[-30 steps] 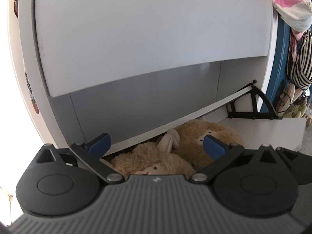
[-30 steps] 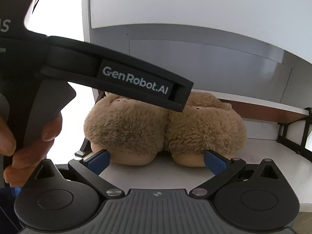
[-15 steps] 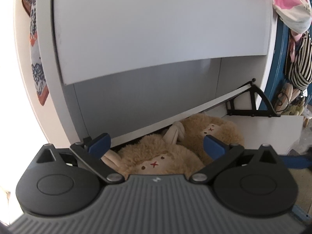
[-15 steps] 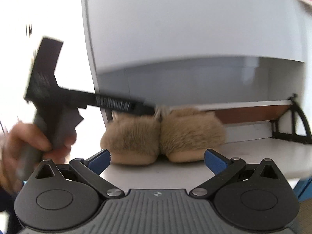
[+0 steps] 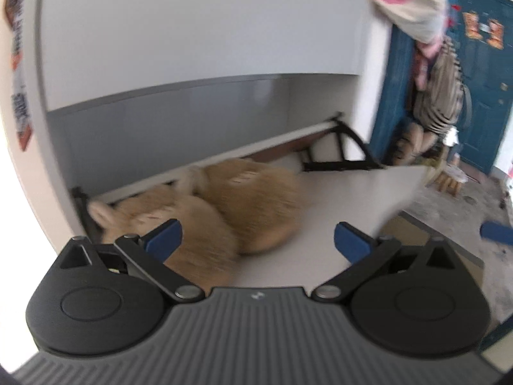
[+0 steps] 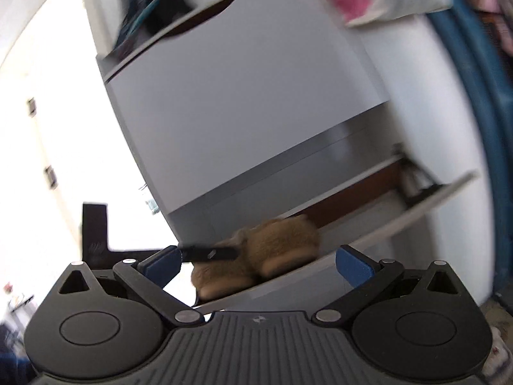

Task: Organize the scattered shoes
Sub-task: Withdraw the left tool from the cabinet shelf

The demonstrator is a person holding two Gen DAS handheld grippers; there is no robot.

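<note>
Two fluffy brown slippers [image 5: 253,202] lie side by side on the tilted-out flap [image 5: 346,199] of a white shoe cabinet, toes toward the back. My left gripper [image 5: 256,239] hovers open just in front of them, holding nothing. Further back, my right gripper [image 6: 256,263] is open and empty, its view tilted. From there the slippers [image 6: 282,243] look small on the flap [image 6: 416,205]. The left gripper's black body [image 6: 96,234] shows at the left of the right wrist view. A blue fingertip of the right gripper [image 5: 495,232] shows at the left wrist view's right edge.
The cabinet's upper drawer front [image 6: 240,112] is closed, and dark items [image 6: 150,9] sit on top. Black hinge brackets [image 5: 340,157] hold the flap. Right of the cabinet are a blue door [image 5: 481,80], hanging striped bags [image 5: 442,96] and clutter on the floor [image 5: 449,176].
Both grippers have drawn back from the slippers. The right one moved far back and tilted; the left view swung right and lifted. The slippers stay on the flap.
</note>
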